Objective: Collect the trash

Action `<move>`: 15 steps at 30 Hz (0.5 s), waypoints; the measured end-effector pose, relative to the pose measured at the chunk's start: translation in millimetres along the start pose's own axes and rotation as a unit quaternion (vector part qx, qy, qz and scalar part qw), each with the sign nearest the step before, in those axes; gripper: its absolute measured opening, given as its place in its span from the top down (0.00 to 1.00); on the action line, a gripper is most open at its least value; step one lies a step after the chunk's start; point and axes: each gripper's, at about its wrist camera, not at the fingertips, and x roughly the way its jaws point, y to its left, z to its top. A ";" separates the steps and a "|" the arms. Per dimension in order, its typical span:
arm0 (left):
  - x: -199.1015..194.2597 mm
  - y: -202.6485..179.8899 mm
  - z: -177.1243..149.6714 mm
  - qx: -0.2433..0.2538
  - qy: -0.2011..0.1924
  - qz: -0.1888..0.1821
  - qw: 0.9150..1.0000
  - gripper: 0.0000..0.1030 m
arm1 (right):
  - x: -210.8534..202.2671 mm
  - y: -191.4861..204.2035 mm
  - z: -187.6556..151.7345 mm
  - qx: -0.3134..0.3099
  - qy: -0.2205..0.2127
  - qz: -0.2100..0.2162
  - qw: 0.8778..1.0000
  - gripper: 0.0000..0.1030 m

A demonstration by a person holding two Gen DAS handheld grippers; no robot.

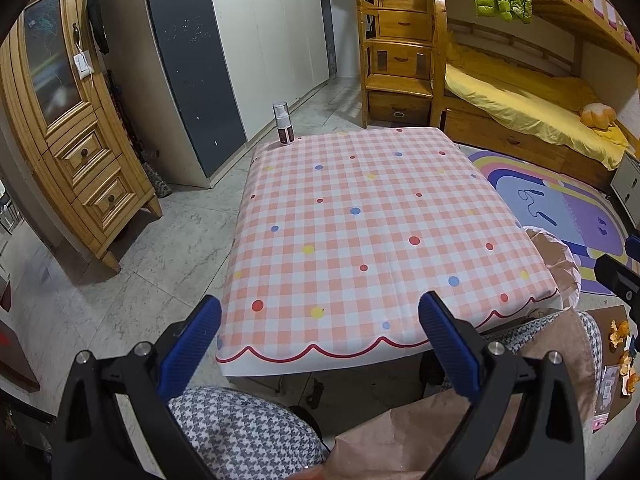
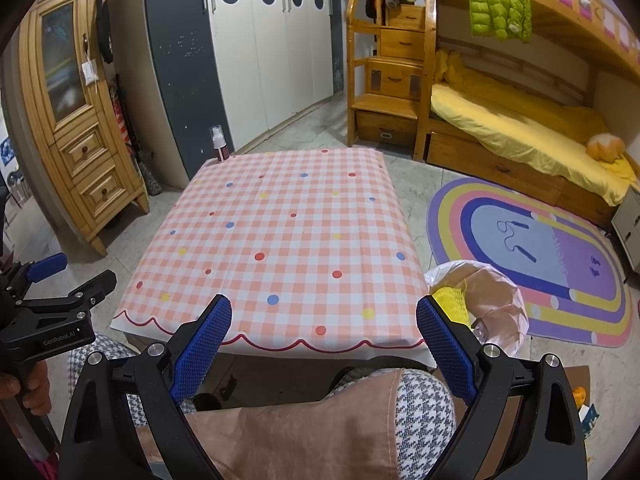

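A table with a pink checked cloth (image 1: 360, 232) (image 2: 288, 240) bears only a small spray bottle (image 1: 282, 124) (image 2: 219, 144) at its far left corner. A bin lined with a clear bag (image 2: 484, 304) (image 1: 560, 268) stands on the floor at the table's right front corner, with yellow netting (image 2: 450, 300) inside. Orange peel scraps (image 1: 620, 336) (image 2: 580, 394) lie on cardboard on the floor at the right. My left gripper (image 1: 320, 344) is open and empty before the table's near edge. My right gripper (image 2: 324, 344) is open and empty. The left gripper also shows at the left of the right wrist view (image 2: 60, 280).
A wooden cabinet (image 1: 68, 152) stands left, a white and grey wardrobe (image 1: 240, 40) behind. A bunk bed with wooden steps (image 1: 400, 68) and a rainbow rug (image 2: 536, 256) are at the right. My lap with a pink cloth (image 2: 300, 432) is below the grippers.
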 end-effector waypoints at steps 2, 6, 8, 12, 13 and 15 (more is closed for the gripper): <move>-0.1 -0.1 0.0 0.000 -0.001 0.001 1.000 0.07 | -0.1 0.2 -0.1 0.000 0.000 0.000 1.000 0.10; -0.4 -0.4 0.5 0.001 -0.001 0.000 1.000 0.07 | 0.1 -0.4 -0.6 0.001 -0.001 -0.001 1.000 0.10; -0.7 -0.5 0.5 0.001 -0.002 0.001 1.000 0.07 | 0.4 -0.5 -1.0 0.002 -0.001 -0.001 1.000 0.10; -0.5 -0.7 2.4 0.002 -0.003 -0.002 1.000 0.07 | 0.6 -2.1 -1.3 0.003 -0.001 0.000 1.000 0.10; -0.4 -0.6 3.2 0.001 -0.003 -0.004 1.000 0.07 | 0.3 -2.5 -1.3 0.002 -0.001 0.000 1.000 0.10; 0.0 -1.6 4.4 0.000 -0.003 -0.005 1.000 0.07 | 1.7 -3.5 -1.4 0.004 0.001 0.001 1.000 0.10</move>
